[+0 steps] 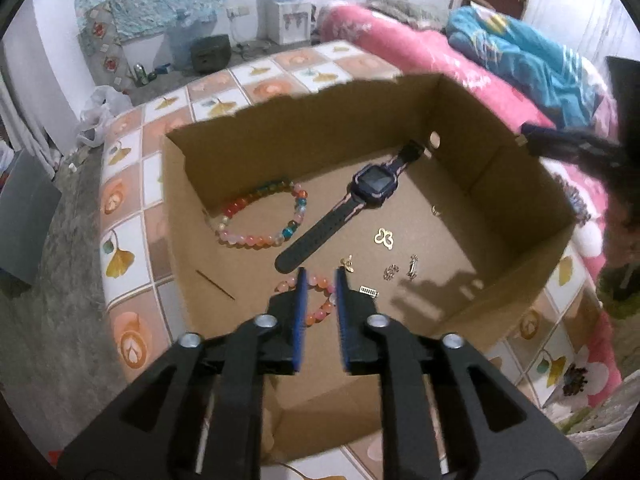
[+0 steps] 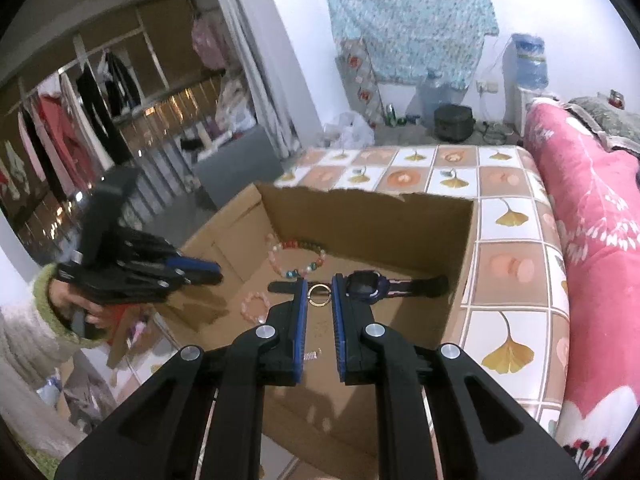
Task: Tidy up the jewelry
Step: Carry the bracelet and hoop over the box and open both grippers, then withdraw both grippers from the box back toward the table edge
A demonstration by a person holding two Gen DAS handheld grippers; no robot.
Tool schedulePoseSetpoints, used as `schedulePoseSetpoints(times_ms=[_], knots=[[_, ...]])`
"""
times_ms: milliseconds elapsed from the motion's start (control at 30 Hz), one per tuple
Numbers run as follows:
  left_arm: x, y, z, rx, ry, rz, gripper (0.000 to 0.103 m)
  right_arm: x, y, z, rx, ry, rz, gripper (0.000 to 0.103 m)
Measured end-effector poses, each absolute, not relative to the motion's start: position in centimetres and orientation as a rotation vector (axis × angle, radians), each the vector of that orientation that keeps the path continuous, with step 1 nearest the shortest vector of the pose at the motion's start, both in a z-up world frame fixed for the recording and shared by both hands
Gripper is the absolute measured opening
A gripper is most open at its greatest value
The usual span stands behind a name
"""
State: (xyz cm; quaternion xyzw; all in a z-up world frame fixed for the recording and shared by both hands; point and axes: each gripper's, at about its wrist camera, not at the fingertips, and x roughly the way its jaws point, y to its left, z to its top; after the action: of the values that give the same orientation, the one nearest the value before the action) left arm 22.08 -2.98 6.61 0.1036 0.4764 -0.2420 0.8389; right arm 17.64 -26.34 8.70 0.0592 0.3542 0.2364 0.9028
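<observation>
Tiled tablecloth point(image 2: 508, 216) under box point(image 2: 460, 248); right gripper point(image 2: 320, 280) grips ring point(image 2: 319, 294)

A brown box point(image 1: 500, 184) sits on a table point(image 1: 132, 240) patterned with orange and white leaf-printed squares, holding a multicoloured bead bracelet point(image 1: 260, 216), a pink one point(image 1: 320, 300), and a dark watch point(image 1: 344, 216).
</observation>
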Motion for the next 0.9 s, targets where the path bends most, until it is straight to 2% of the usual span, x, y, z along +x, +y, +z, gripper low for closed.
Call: schedulePoseSetpoints(times_ms=[133, 200, 233, 267, 433, 767, 833, 900], knots=[[20.4, -1.7, 8.7, 0.179, 0.928, -0.499, 0.042, 19.6, -24.7, 7.9, 0.041, 0.851, 0.487, 0.013], [19.6, -0.8, 9.6, 0.152, 0.893, -0.490, 0.058, 20.4, -24.3, 7.3, 0.001, 0.894, 0.480, 0.013], [19.3, -0.5, 9.9, 0.146, 0.878, -0.483, 0.072, 20.7, -24.1, 7.0, -0.020, 0.912, 0.467, 0.013], [19.0, -0.1, 10.1, 0.141, 0.860, -0.476, 0.077, 21.0, -23.9, 6.7, -0.045, 0.937, 0.461, 0.013], [18.5, 1.8, 9.7, 0.088, 0.878, -0.453, 0.079, 21.9, -24.0, 6.0, -0.085, 0.982, 0.432, 0.013], [18.4, 3.9, 8.3, -0.019, 0.909, -0.440, 0.081, 21.9, -25.0, 5.8, 0.011, 1.004, 0.464, 0.013], [18.5, 4.1, 8.2, -0.033, 0.914, -0.443, 0.084, 22.0, -25.0, 5.9, 0.015, 1.007, 0.470, 0.017], [18.6, 4.0, 8.0, -0.046, 0.931, -0.446, 0.084, 22.1, -25.1, 6.1, 0.039, 1.006, 0.480, 0.030]])
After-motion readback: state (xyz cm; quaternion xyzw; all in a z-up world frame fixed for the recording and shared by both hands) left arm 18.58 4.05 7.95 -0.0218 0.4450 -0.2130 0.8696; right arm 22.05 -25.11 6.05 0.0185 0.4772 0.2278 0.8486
